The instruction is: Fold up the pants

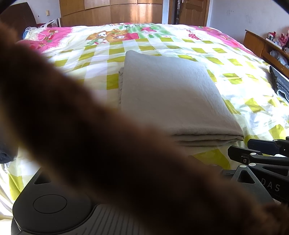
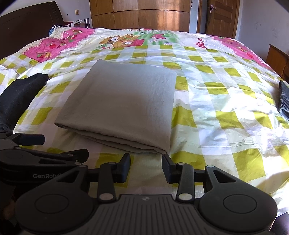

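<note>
The grey-beige pants lie folded into a flat rectangle on the checked bed cover; they also show in the left wrist view. My right gripper is open just short of the fold's near edge, with only sheet between its fingers. My left gripper sits close beside it on the left, its fingers apart over the sheet. In the left wrist view a blurred brown shape right at the lens hides the left gripper's fingers.
A black garment lies at the bed's left side. A dark folded piece rests at the right edge. A dark headboard stands far left, with wooden wardrobes and a door behind the bed.
</note>
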The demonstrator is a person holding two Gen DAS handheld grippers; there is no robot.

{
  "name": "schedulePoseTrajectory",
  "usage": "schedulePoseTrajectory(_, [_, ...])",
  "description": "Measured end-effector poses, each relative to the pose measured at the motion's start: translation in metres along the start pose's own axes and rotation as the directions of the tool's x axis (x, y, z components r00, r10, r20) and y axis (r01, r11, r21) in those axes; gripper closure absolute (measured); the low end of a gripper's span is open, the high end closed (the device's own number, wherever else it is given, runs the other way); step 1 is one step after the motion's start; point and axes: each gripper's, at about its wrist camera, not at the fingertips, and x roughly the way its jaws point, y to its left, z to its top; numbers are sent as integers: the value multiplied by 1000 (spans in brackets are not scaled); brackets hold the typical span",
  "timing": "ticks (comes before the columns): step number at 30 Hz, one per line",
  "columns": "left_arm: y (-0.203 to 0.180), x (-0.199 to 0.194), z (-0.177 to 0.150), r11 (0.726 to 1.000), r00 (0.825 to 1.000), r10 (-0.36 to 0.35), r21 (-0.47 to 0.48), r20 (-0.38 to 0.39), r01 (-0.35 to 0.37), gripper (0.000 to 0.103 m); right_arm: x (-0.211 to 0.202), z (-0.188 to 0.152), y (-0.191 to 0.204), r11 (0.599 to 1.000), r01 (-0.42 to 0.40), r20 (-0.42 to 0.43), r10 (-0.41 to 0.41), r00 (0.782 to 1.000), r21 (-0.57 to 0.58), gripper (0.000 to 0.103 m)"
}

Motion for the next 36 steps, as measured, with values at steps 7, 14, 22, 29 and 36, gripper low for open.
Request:
schedulePoseTrajectory(7, [-1, 0, 0, 1000, 1000, 4, 4, 1, -4, 4, 0, -1, 0, 1000, -2, 1, 2, 1000, 0, 51])
schedulePoseTrajectory(14, [-1, 0, 0, 1000, 1000, 4, 5, 1, -4, 4, 3, -2, -3, 1000, -8, -5, 8, 1000, 13, 51])
schedulePoseTrajectory(22, [-1, 0, -1, 1000, 1000, 3, 17, 4, -3, 4, 4, -3, -4, 1000, -3, -8, 3, 1000, 17, 51])
schedulePoseTrajectory(29, [-2, 0, -1, 1000, 1000, 6, 21, 5, -6, 4, 7, -3, -5, 1000, -7, -12, 8, 1000, 20, 51])
schedulePoseTrajectory(36, [-3, 0, -1, 1000, 1000, 5, 21, 3, -6, 4, 8, -4, -6, 1000, -12, -13, 12, 1000, 22, 51])
